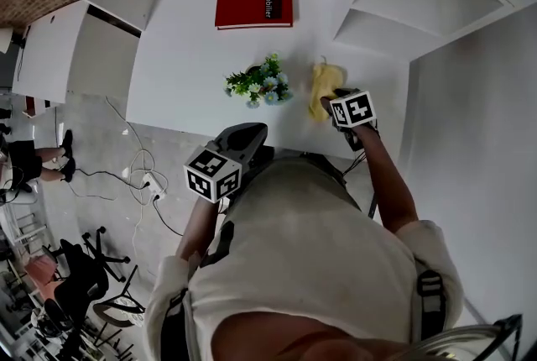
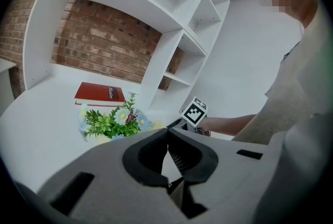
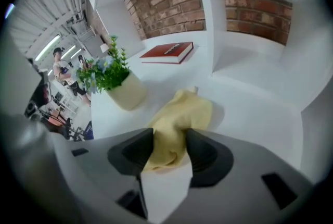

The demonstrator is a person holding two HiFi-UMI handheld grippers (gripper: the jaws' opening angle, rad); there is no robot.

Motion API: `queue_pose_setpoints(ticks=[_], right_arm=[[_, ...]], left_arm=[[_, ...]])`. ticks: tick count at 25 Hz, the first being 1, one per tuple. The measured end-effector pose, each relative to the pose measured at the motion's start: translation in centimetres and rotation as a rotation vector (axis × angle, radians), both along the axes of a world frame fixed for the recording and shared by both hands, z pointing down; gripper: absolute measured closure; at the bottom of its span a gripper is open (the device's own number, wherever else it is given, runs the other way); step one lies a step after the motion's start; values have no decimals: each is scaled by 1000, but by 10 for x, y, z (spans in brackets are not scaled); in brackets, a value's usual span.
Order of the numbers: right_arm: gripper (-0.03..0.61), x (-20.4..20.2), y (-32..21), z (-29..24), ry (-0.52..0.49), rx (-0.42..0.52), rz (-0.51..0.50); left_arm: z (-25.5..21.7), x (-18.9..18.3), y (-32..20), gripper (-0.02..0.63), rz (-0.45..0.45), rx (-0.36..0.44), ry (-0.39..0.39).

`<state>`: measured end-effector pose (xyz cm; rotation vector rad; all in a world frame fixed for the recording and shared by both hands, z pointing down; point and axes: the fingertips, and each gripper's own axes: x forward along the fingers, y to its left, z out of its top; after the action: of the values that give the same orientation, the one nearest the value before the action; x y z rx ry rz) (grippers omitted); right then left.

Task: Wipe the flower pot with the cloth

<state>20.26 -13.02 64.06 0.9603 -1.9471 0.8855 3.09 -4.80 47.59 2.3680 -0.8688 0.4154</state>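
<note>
Straddling the limp, light cloth (image 3: 182, 113) with right gripper (image 3: 170, 137) jaws spread (nothing pinched yet); favouring the bunched fold lying between them. Holding left gripper (image 2: 167, 131) pressed together, empty.

A soft fabric cloth (image 3: 182, 113), a matt pot (image 3: 127, 94) and a smooth desk (image 3: 260, 113) are seen, backed by rough brick (image 3: 166, 4).

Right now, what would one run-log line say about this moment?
left gripper: shut, empty | right gripper: open, yellow cloth between jaws | flower pot: untouched, apart from cloth
</note>
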Motion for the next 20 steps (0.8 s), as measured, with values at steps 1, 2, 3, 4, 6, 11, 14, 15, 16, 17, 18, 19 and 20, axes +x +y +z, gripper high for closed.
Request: queue_pose_setpoints(ticks=[1, 2, 3, 4, 6, 11, 14, 15, 16, 17, 18, 19, 20], right_arm=[[379, 1, 0, 6, 17, -3, -13], [388, 0, 1, 10, 23, -7, -28], [414, -2, 3, 13, 19, -11, -41], [436, -3, 4, 14, 14, -11, -51], [466, -6, 5, 14, 10, -3, -65], [482, -9, 8, 10, -3, -7, -49], [491, -27, 10, -10, -110, -10, -25], [492, -35, 9, -21, -148, 3, -22], [493, -43, 6, -33, -184, 23, -17], [494, -49, 1, -46, -220, 45, -9], [494, -54, -3, -59, -256, 66, 3], [494, -58, -8, -71, -293, 86, 17], [492, -63, -12, -83, -327, 103, 28]], left_arm=[[1, 0, -1, 594, -3, -1, -5], [3, -1, -1, 594, -6, -1, -12], [4, -2, 0, 594, -10, -2, -18], [4, -5, 0, 594, -14, -2, -22], [7, -11, 1, 594, -22, -4, -30], [25, -36, -6, 594, -73, 2, -122], [35, -69, -28, 594, -133, 31, -193], [36, -78, -35, 594, -141, 47, -205], [37, -86, -43, 594, -142, 66, -217], [37, -91, -50, 594, -138, 87, -228], [37, -94, -57, 594, -133, 102, -231], [36, -93, -65, 593, -128, 108, -219], [35, -91, -73, 579, -125, 101, -190]])
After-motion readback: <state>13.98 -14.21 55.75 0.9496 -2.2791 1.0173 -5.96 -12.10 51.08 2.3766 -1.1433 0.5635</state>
